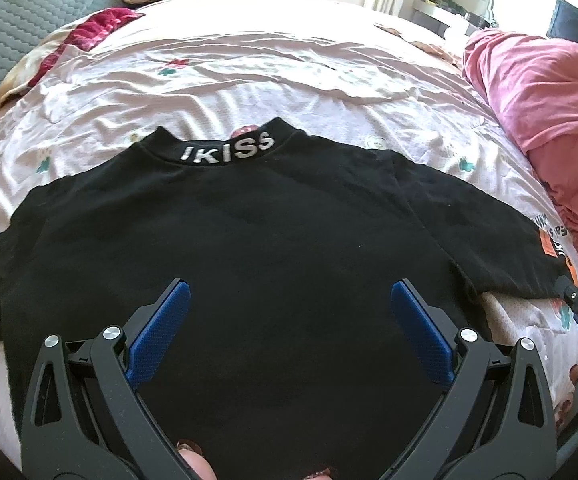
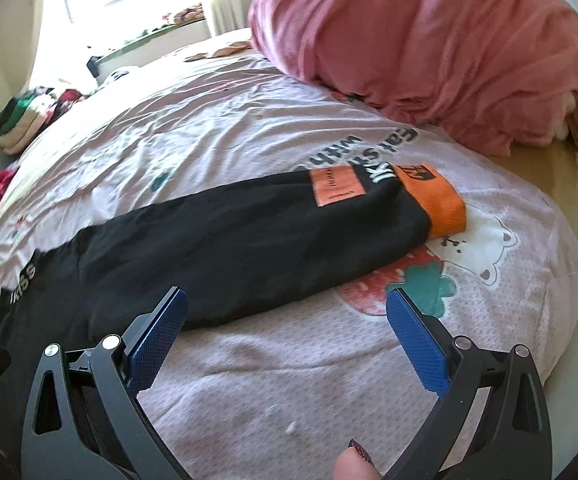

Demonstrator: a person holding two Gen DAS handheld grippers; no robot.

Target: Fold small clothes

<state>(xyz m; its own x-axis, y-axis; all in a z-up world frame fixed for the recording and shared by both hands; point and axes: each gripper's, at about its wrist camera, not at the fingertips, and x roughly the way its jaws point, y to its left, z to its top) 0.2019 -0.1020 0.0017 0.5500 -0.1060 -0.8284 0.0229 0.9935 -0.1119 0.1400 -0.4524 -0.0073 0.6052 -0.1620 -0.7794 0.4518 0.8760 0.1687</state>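
we are holding both grippers wide and empty, the right gripper (image 2: 287, 338) nearer the black top's sleeve (image 2: 249, 232), which is stretching away up-right toward its orange cuff (image 2: 437, 208).

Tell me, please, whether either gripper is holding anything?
Nothing is held: the left gripper and right gripper are both open above the black top.

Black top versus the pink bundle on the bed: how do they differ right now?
The black top lies spread flat with its sleeve stretched out; the pink bundle is heaped and crumpled. The top carries white lettering and an orange cuff; the bundle is plain. Both rest on the bedsheet.
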